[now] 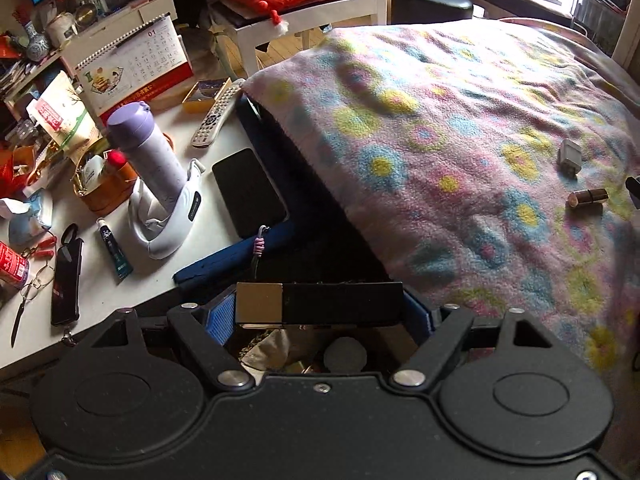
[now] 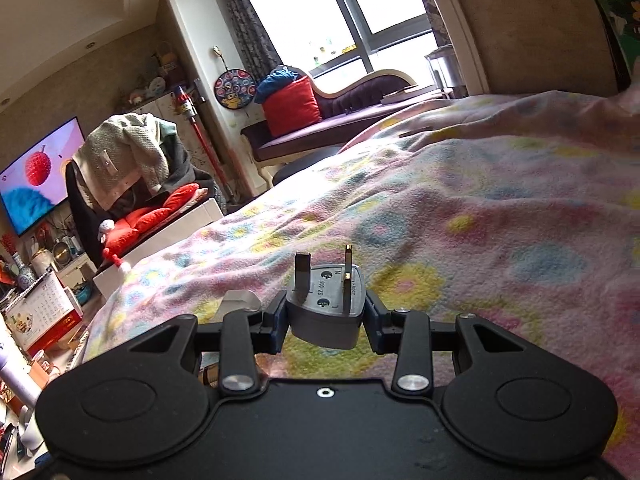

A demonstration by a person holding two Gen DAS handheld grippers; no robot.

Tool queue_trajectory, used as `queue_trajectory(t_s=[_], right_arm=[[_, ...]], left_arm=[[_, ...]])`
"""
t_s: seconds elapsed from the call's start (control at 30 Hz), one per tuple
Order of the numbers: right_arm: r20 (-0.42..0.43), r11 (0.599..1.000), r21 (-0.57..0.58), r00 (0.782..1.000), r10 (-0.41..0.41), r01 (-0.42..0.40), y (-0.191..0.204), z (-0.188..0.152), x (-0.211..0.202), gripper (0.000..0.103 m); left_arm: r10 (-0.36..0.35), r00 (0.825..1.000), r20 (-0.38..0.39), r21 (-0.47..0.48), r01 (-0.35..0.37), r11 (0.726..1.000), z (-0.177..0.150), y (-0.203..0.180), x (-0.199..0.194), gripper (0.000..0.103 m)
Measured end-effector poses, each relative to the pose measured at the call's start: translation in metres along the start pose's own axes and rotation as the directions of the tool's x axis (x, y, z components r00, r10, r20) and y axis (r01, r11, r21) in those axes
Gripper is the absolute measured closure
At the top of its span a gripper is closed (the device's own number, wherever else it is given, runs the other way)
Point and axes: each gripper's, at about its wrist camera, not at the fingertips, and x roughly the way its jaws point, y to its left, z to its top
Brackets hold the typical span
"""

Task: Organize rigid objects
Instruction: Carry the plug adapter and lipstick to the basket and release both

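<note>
Gripping a grey plug adapter (image 2: 326,308), the right claw (image 2: 326,320) is clenched; a black-and-silver bar (image 1: 318,304) is clamped by the left claw (image 1: 320,308).

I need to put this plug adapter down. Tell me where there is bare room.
The floral blanket is mostly bare, free from its left edge across to the small silver block and the brown tube. The white table is crowded: purple bottle, phone, remote, calendar. Only its near edge is bare.

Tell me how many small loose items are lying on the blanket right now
2: a silver-grey block and, nearer the camera, a brown tube, both near the right edge of the blanket. Folds may hide others.
</note>
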Motion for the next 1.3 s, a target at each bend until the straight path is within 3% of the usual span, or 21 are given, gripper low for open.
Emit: queue_trajectory(t_s=[0.27,0.37,0.47,0.6,0.7,0.83,1.0,1.3], right_arm=[[-0.056,0.986,-0.076,0.986,-0.154,0.150,0.020,-0.004,-0.001,0.065],[-0.085,0.982,-0.125,0.984,-0.154,0.143,0.041,-0.016,-0.017,0.065],[-0.122,0.980,-0.177,0.987,-0.108,0.086,0.071,-0.035,-0.042,0.065],[-0.213,0.981,-0.184,0.977,0.023,-0.063,0.122,-0.061,-0.073,0.065],[-0.288,0.965,-0.190,0.950,0.121,-0.181,0.165,-0.081,-0.092,0.065],[-0.383,0.915,-0.244,0.899,0.214,-0.322,0.222,-0.107,-0.113,0.065],[-0.453,0.850,-0.335,0.861,0.233,-0.407,0.268,-0.125,-0.124,0.065],[-0.524,0.780,-0.465,0.840,0.140,-0.419,0.288,-0.136,-0.125,0.065]], left_arm=[[-0.029,0.999,0.035,-0.005,0.029,1.000,-0.017,0.027,-0.014,0.026],[-0.014,0.999,0.037,-0.017,0.015,1.000,-0.024,0.039,-0.010,0.026],[-0.022,0.999,0.025,-0.037,0.023,0.999,-0.027,0.048,-0.006,0.026],[-0.055,0.998,-0.020,-0.075,0.053,0.996,-0.029,0.059,0.003,0.026],[-0.062,0.997,-0.038,-0.093,0.059,0.994,-0.032,0.064,0.007,0.026],[-0.067,0.996,-0.051,-0.090,0.062,0.994,-0.035,0.067,0.009,0.026],[-0.078,0.993,-0.086,-0.071,0.072,0.995,-0.036,0.064,0.016,0.026],[-0.105,0.984,-0.146,-0.058,0.097,0.994,-0.037,0.060,0.026,0.026]])
